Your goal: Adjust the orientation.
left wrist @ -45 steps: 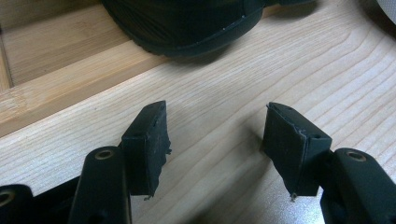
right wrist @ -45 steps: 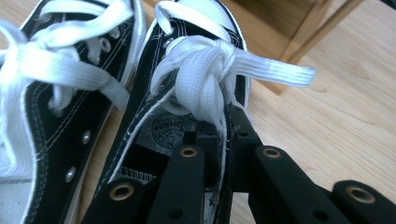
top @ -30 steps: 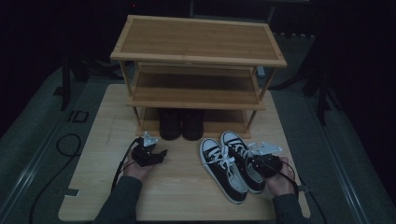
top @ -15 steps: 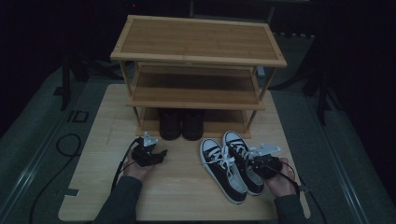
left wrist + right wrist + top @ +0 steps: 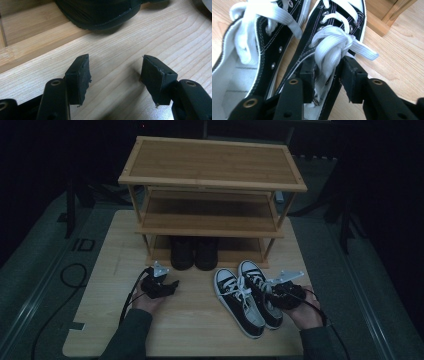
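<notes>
A pair of black sneakers with white laces lies on the wooden table (image 5: 200, 330), toes toward the rack. My right gripper (image 5: 274, 293) is at the right sneaker (image 5: 256, 279). In the right gripper view its jaws (image 5: 328, 72) have just been opening. They straddle the knotted white lace (image 5: 334, 42) of that sneaker (image 5: 312, 47), with a loose lace end hanging between the pads and a gap on both sides. The left sneaker (image 5: 239, 302) lies beside it. My left gripper (image 5: 167, 285) rests open over bare wood (image 5: 116, 72), with nothing between its pads.
A three-tier bamboo shoe rack (image 5: 210, 165) stands at the back of the table. A pair of black shoes (image 5: 194, 252) sits on its lowest level, the toe of one (image 5: 100, 12) just beyond my left gripper. Cables trail off the table's left side.
</notes>
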Tool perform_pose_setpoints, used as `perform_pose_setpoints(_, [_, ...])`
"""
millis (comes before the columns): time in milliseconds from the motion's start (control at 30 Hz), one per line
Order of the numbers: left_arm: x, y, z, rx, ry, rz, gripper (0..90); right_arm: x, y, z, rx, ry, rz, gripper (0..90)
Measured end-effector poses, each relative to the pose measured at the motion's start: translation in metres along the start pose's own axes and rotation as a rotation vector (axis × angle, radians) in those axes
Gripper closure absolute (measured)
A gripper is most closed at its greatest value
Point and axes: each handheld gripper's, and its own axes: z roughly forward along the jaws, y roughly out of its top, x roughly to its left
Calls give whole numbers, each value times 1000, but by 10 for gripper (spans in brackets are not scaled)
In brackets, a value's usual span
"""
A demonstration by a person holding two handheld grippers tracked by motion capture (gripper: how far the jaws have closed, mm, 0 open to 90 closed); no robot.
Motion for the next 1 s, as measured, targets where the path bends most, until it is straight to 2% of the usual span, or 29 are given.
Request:
perform_pose_setpoints(333, [0,0,0,0,0,0,407,-3,1,-6,32,28,3,537])
perform_pose_setpoints(633, [0,0,0,0,-2,1,402,-4,2,-12,18,40,8,498])
perform_pose_setpoints(800, [0,0,0,0,-2,1,402,-1,1,-12,32,55,-10,465])
perform_pose_setpoints(1000, [0,0,0,0,-2,1,402,-1,1,-16,25,52,-7,455])
